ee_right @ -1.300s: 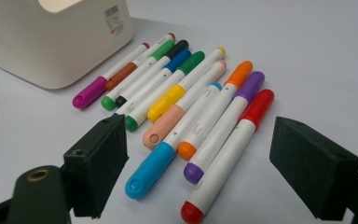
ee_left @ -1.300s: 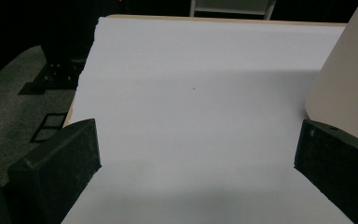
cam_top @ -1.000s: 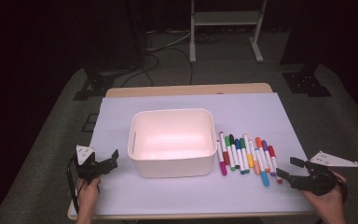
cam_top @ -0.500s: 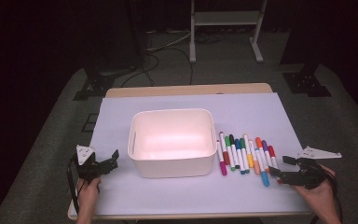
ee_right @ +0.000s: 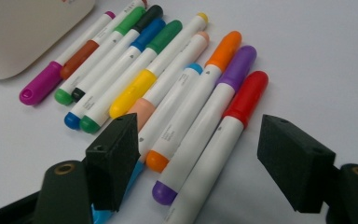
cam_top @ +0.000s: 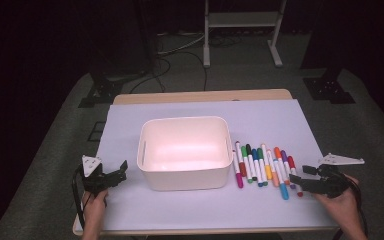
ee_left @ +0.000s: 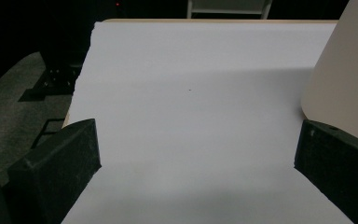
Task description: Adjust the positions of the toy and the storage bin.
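A white rectangular plastic bin with rounded corners (cam_top: 185, 152) stands near the middle of the table, and its pale inside holds nothing that the high view can make out. Just beside it, at its 3 o'clock, a row of white-barrelled marker pens with coloured caps (cam_top: 262, 165) lies side by side on the cover, the magenta one nearest the bin wall and the red-capped marker pen (ee_right: 235, 122) at the outer edge of the row. The right gripper (cam_top: 312, 180), held in a hand at the table's 4 o'clock corner, sits low at the near end of the row with its jaws spread wide; in the right gripper view they stand on either side of the near ends of the orange, purple and red pens without touching them, the purple-capped marker pen (ee_right: 205, 128) lying between the two black blocks. The left gripper (cam_top: 114, 176), held in a hand at the table's 8 o'clock corner, rests just above the cover with its jaws also spread and nothing between them; in the left gripper view the bin's curved wall rises close to one jaw. The table itself is a light wooden top (cam_top: 200, 96) under a pale lilac sheet (cam_top: 130, 125) that leaves a strip of wood bare at 12 o'clock. Around it the room is dark, with grey carpet (cam_top: 55, 150), black cables (cam_top: 167, 65) on the floor and a white metal stand (cam_top: 242, 30) at 12 o'clock beyond the table.
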`<act>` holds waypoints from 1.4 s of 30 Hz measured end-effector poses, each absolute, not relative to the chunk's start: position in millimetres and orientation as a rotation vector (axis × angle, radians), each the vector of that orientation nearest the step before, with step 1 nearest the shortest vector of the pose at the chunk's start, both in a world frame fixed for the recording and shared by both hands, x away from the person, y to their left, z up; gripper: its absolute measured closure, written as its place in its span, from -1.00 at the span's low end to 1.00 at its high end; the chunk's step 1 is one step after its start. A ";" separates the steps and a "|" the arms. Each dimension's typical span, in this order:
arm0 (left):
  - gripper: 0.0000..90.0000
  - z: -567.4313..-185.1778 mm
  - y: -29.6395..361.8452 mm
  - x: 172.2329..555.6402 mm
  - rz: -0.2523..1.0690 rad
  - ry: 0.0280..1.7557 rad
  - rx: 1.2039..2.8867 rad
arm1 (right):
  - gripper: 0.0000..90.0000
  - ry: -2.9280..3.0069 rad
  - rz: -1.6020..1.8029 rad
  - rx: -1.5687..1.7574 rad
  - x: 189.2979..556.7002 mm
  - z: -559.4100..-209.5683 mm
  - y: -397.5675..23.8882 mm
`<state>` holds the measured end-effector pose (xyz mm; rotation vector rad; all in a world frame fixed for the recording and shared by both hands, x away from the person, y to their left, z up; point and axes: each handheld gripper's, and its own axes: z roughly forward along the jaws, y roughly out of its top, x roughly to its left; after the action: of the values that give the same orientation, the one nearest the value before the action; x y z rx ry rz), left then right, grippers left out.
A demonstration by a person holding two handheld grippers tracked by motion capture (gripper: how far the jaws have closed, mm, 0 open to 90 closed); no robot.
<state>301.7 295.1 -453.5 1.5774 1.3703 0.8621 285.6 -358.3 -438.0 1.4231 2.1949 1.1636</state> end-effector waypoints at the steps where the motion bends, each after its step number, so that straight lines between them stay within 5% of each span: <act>1: -1.00 -453.5 295.1 301.7 0.862 1.370 1.578 | -0.31 2.194 1.160 1.425 286.8 -438.4 -358.5; 22: -1.00 -453.6 293.6 301.5 0.871 1.353 1.587 | 0.32 2.196 0.902 1.556 303.8 -446.0 -352.5; 27: -1.00 -453.6 293.5 301.3 0.872 1.351 1.588 | 0.61 2.184 0.805 1.528 304.6 -444.6 -348.3; 42: -1.00 -453.6 293.2 301.0 0.875 1.349 1.590 | 0.69 2.209 0.849 1.542 306.4 -418.9 -349.5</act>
<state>301.0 293.2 -453.6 1.5899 1.3494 0.8747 306.4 -349.5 -418.9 1.5418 2.2085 0.8489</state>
